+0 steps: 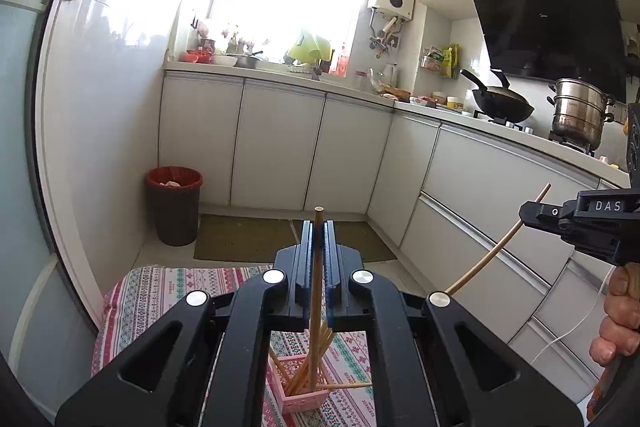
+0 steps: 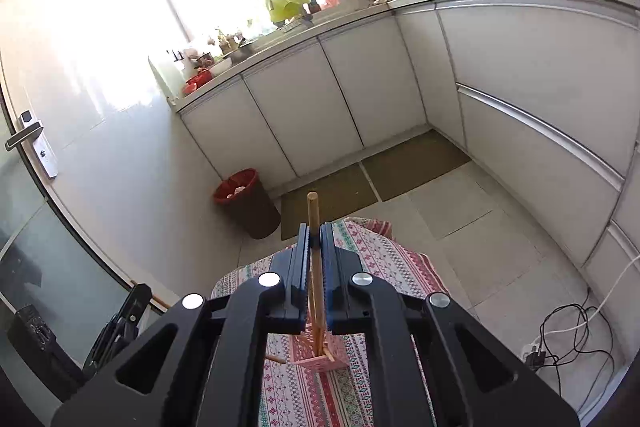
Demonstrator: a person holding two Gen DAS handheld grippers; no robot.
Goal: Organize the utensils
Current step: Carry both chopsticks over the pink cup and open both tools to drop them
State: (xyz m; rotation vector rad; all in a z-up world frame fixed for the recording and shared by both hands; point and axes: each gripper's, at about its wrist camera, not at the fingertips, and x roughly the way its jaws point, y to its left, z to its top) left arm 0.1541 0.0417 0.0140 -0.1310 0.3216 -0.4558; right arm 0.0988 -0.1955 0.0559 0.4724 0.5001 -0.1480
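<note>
I have one thin wooden chopstick (image 1: 318, 267) pinched between the narrow jaws of my left gripper (image 1: 319, 227), and a second wooden chopstick (image 2: 314, 247) clamped the same way in my right gripper (image 2: 316, 229). Both sticks run roughly along the gripper fingers, blunt ends poking out past the tips.

The target, a small pink slatted plastic basket (image 1: 302, 393), sits on the desk under a red-and-white patterned cloth (image 1: 160, 291), and already carries a loose bundle of chopsticks (image 1: 308, 363) leaning at mixed angles. One stick (image 1: 348, 385) lies across its rim, pointing sideways.

What matters for the drop: from the left wrist view the basket sits directly below and behind the fingertips, and my held stick's lower end points down toward its opening, seemingly into the bundle. The right wrist view shows the same arrangement, its stick's lower end right at the pink basket (image 2: 324, 363). In the left view the right gripper (image 1: 532, 213) hangs off to the side, its chopstick (image 1: 500, 247) slanting down towards the basket.

I judge the left stick better lined up. Both sticks are close to vertical, so releasing should let them slide in, though the crowded bundle could deflect one.
</note>
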